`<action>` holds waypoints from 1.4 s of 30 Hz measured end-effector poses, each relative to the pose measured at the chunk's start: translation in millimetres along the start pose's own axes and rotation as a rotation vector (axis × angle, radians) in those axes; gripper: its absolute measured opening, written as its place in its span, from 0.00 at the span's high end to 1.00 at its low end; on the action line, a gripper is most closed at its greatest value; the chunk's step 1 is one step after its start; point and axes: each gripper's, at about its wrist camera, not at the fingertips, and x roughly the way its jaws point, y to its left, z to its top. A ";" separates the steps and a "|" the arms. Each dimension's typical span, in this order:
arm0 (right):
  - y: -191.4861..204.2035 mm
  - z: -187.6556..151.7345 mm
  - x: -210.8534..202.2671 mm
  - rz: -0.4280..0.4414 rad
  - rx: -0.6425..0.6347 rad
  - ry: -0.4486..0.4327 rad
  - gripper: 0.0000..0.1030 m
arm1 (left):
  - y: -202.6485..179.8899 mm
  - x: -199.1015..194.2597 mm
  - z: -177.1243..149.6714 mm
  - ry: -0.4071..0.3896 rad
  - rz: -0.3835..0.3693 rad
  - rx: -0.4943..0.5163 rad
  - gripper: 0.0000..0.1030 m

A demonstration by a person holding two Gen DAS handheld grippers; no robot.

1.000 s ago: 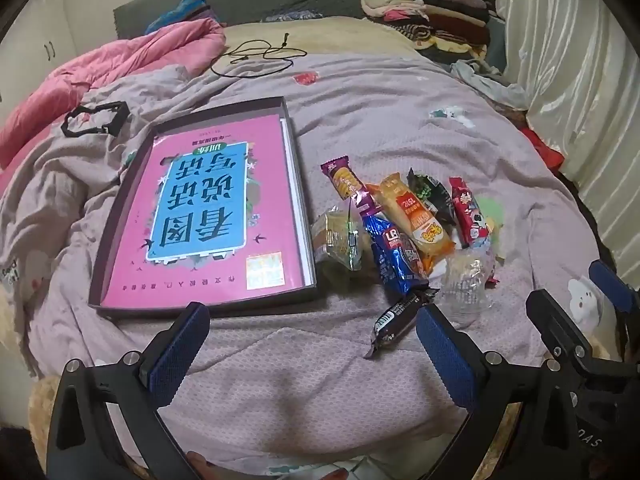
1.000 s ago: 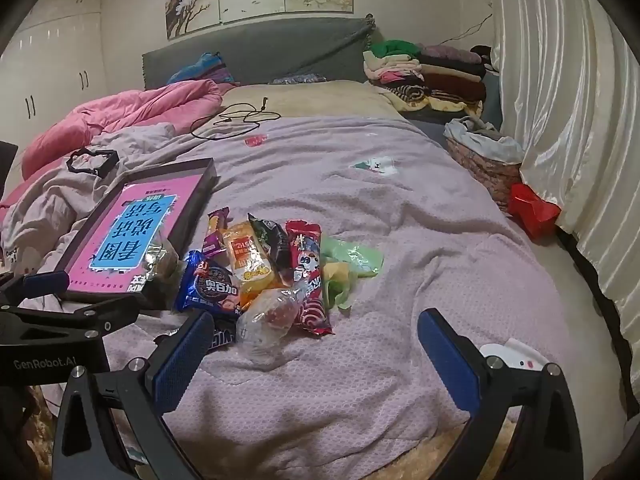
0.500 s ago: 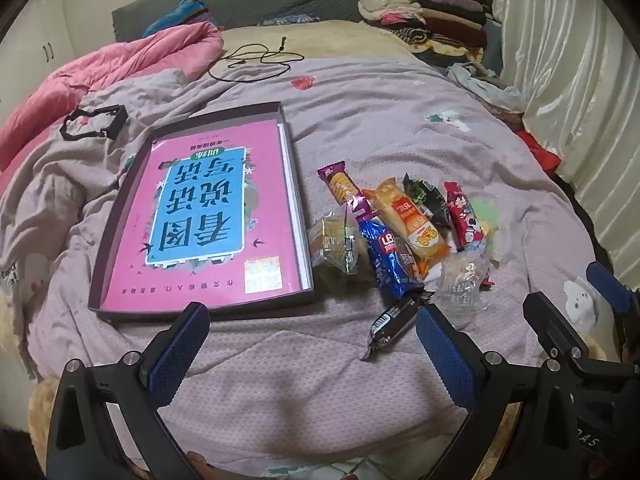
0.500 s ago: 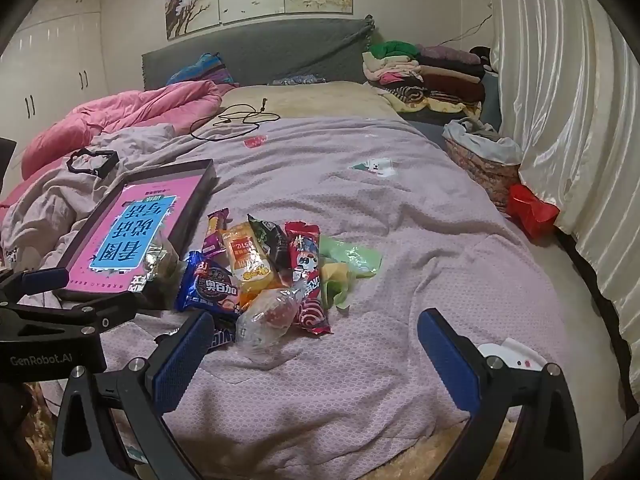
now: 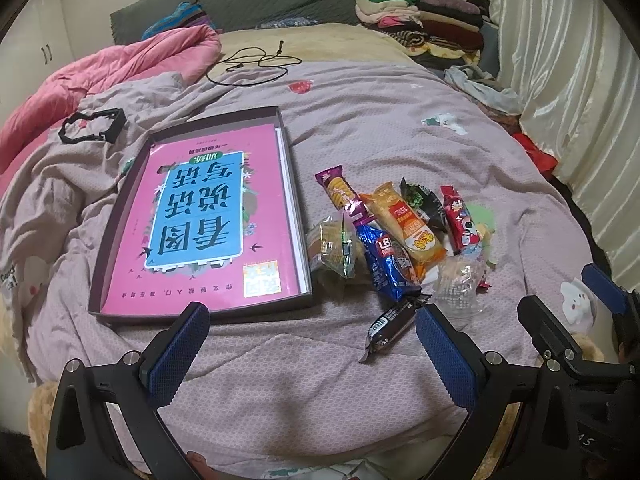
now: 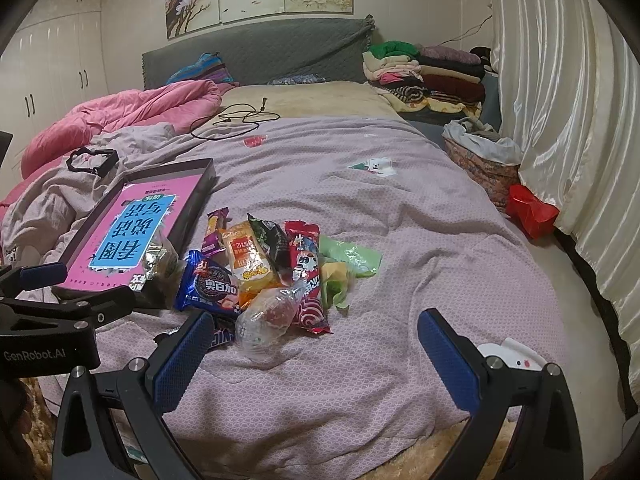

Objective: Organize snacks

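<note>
A pile of snack packets lies on the mauve bedspread: a blue biscuit pack (image 5: 386,262) (image 6: 210,284), an orange pack (image 5: 404,226) (image 6: 246,260), a red pack (image 5: 460,220) (image 6: 306,264), a purple pack (image 5: 340,194), a clear wrapper (image 5: 456,286) (image 6: 266,318) and a small dark bar (image 5: 390,322). Left of them sits a shallow dark box (image 5: 294,184) (image 6: 196,204) with a pink book inside. My left gripper (image 5: 310,338) hovers open over the near bed edge. My right gripper (image 6: 316,346) is open too, just short of the pile.
A pink duvet (image 5: 120,68) lies at the far left. A black cable (image 5: 248,62) and a black frame (image 5: 92,126) lie on the bed. Folded clothes (image 6: 424,76) are stacked at the headboard. A curtain (image 6: 560,120), a basket (image 6: 480,160) and a red bag (image 6: 530,208) are on the right.
The left wrist view has pulled back and tilted up a little, so the box and snacks sit slightly farther off. The right gripper has barely moved. Both stay open.
</note>
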 end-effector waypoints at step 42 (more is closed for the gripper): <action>-5.9 -7.1 15.1 0.027 0.023 0.034 0.00 | 5.0 7.6 2.3 0.021 -0.057 0.003 0.00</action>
